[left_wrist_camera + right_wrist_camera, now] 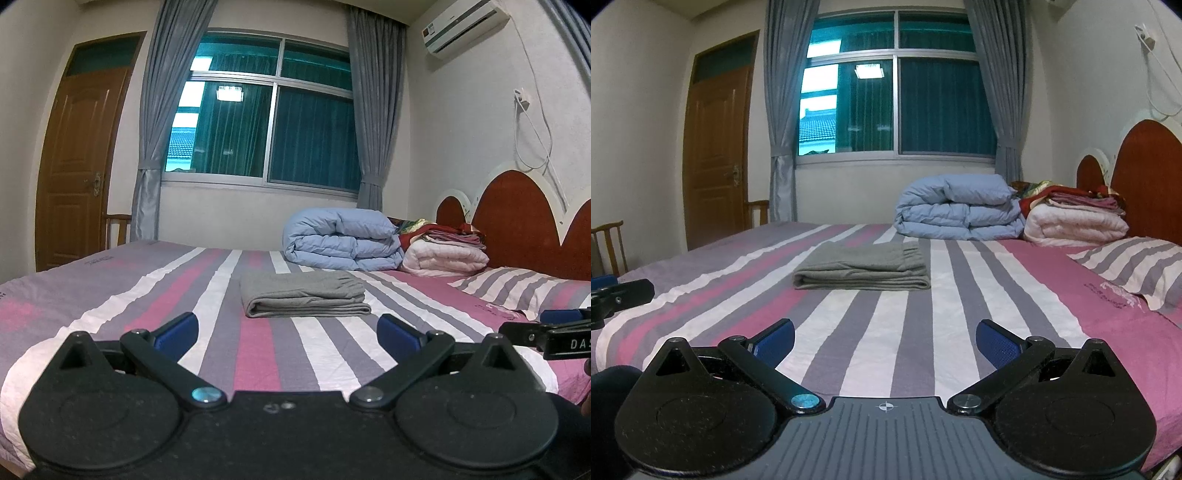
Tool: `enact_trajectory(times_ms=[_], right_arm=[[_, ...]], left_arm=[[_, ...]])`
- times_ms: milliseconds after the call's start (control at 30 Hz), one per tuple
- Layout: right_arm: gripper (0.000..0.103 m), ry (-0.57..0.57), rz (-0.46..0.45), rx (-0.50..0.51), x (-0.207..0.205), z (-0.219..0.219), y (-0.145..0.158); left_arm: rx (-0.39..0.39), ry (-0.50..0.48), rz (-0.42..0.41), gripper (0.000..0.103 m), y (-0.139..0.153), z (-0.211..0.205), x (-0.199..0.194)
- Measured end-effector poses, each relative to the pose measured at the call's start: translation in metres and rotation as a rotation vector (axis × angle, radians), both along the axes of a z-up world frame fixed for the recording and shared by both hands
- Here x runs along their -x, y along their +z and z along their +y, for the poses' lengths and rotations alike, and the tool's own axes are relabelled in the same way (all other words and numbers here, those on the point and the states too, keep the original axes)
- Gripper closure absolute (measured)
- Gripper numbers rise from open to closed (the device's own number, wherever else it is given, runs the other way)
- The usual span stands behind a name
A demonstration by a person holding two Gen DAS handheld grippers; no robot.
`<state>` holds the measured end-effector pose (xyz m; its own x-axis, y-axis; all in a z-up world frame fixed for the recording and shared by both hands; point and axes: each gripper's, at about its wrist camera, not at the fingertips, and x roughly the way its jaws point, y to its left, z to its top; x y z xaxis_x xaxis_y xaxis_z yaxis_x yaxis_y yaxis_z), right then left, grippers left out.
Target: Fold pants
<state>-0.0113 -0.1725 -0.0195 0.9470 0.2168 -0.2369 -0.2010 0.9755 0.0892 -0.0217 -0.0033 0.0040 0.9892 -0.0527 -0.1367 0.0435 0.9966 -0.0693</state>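
While both grippers hang low over the near edge, the bed (110, 291) fills most of each view, its sheet striped in pink, white and grey-purple. Behind it stand a window (273, 110) flanked by grey curtains (155, 122), a wooden door (77, 166) to the left and a red headboard (517, 218) to the right. A rolled blue duvet (340, 238) sits at the far side of the bed, with a stack of folded bedding (447, 251) just beside it and a striped pillow (524, 288) nearer the headboard. The pants (304, 293), grey and folded into a neat rectangle, lie flat on the sheet in the middle of the bed, well apart from both tools. The left gripper (288, 332) has its jaws spread wide and grips nothing. The right gripper (885, 341) is likewise wide apart and empty, its blue pads (995, 343) clear of the sheet.
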Motion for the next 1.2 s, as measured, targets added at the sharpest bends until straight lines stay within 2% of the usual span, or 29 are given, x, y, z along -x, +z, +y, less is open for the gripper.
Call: enact_trajectory(times_ms=[900,1200], right_arm=[[0.000,-0.004,0.006,0.000,0.0029,-0.0020,-0.0004],[0.000,-0.002,0.002,-0.001,0.0035,-0.0021,-0.0002]], left_arm=[[-0.001,0.011,-0.004,0.006,-0.0017,-0.0004,0.0002],[0.003,0.008,-0.035,0.007,-0.0042,-0.0004,0.0057]])
